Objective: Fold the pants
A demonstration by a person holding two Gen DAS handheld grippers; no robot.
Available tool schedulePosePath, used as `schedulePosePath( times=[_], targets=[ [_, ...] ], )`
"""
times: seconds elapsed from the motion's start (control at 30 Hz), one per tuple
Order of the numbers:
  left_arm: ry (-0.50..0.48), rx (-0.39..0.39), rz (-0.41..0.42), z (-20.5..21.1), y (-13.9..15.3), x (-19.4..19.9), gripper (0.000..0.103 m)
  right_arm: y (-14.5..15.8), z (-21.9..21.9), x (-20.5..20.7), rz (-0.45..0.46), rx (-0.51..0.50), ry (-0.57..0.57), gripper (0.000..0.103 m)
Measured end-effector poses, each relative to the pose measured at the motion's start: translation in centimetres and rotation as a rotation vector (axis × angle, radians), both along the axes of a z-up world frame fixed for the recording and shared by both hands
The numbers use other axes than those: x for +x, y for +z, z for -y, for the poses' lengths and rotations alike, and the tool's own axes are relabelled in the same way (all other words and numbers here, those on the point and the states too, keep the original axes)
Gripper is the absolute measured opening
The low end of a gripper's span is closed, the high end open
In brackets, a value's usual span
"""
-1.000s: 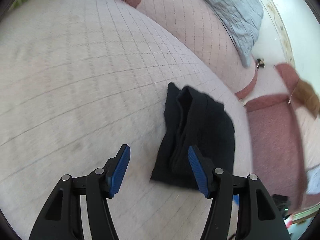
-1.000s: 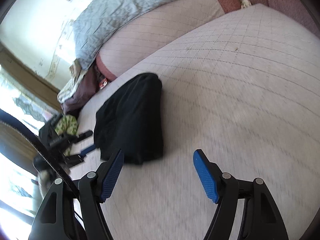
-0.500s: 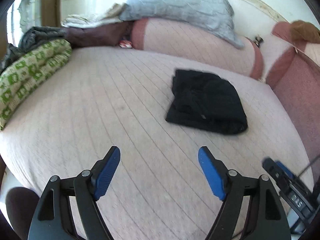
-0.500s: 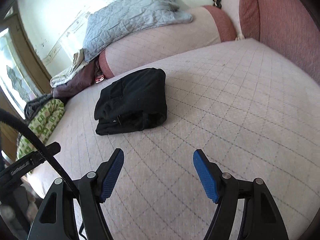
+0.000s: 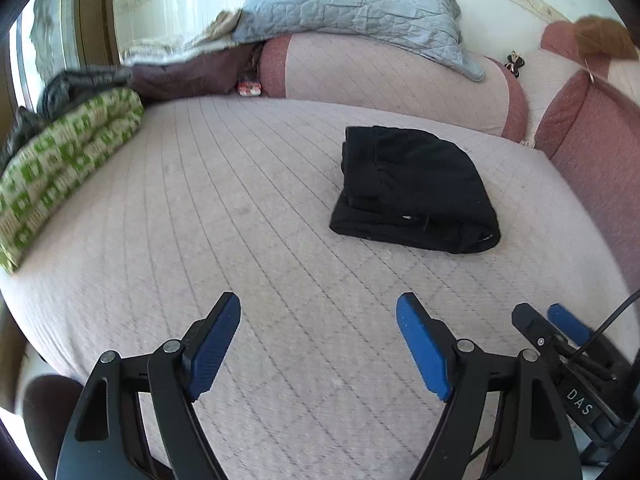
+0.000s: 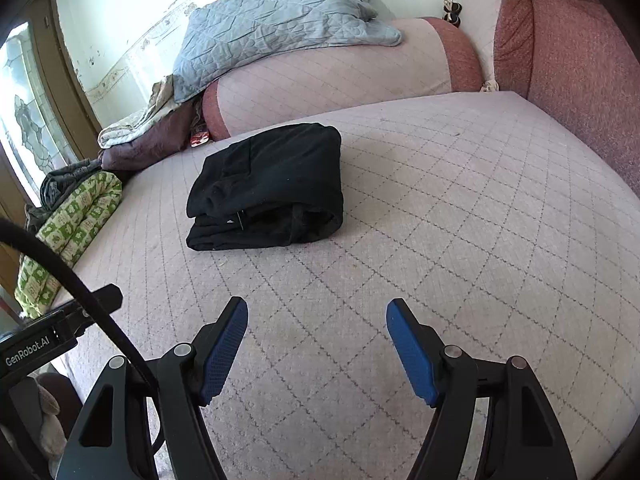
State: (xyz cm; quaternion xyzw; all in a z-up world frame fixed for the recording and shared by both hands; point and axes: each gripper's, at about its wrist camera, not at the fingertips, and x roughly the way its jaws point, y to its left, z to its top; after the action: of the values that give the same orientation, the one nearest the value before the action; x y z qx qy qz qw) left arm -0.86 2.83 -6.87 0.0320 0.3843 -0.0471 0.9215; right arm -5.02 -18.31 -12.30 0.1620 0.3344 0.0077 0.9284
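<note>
Black pants (image 5: 416, 188) lie folded in a compact bundle on the pale quilted bed (image 5: 200, 208); they also show in the right wrist view (image 6: 268, 188). My left gripper (image 5: 318, 344) is open and empty, well back from the pants near the bed's front edge. My right gripper (image 6: 316, 348) is open and empty too, also short of the pants. The right gripper shows at the lower right of the left wrist view (image 5: 560, 328).
A pink bolster (image 5: 380, 76) with a grey-blue quilt (image 5: 352, 0) on it lies at the back. A green patterned blanket (image 5: 60, 160) lies along the left. Red cushions (image 6: 580, 60) stand at the right. A cable (image 6: 80, 292) crosses the right wrist view.
Both grippers have pulled back and away from the folded pants, which now lie farther off. Both stay open and empty.
</note>
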Motion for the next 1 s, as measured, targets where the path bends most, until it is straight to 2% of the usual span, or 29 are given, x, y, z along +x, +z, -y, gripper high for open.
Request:
schedulePosePath(
  times=[0.23,0.5,0.77,1.0],
  targets=[
    [-0.02,0.028,-0.026,0.6,-0.8,0.3,0.08,0.1,-1.2,-0.1,0.001,-0.058,0.012,0.077],
    [-0.026,0.022,-0.06,0.7,-1.6,0.5,0.08,0.0,-1.7,0.0,-0.003,-0.08,0.018,0.078],
    [-0.028,-0.018,-0.094,0.3,-1.9,0.7,0.08,-0.2,-2.0,0.1,-0.009,-0.098,0.02,0.078],
    [-0.045,-0.084,-0.086,-0.1,-0.8,0.2,0.08,-1.0,-2.2,0.5,-0.034,-0.133,0.011,0.079]
  ],
)
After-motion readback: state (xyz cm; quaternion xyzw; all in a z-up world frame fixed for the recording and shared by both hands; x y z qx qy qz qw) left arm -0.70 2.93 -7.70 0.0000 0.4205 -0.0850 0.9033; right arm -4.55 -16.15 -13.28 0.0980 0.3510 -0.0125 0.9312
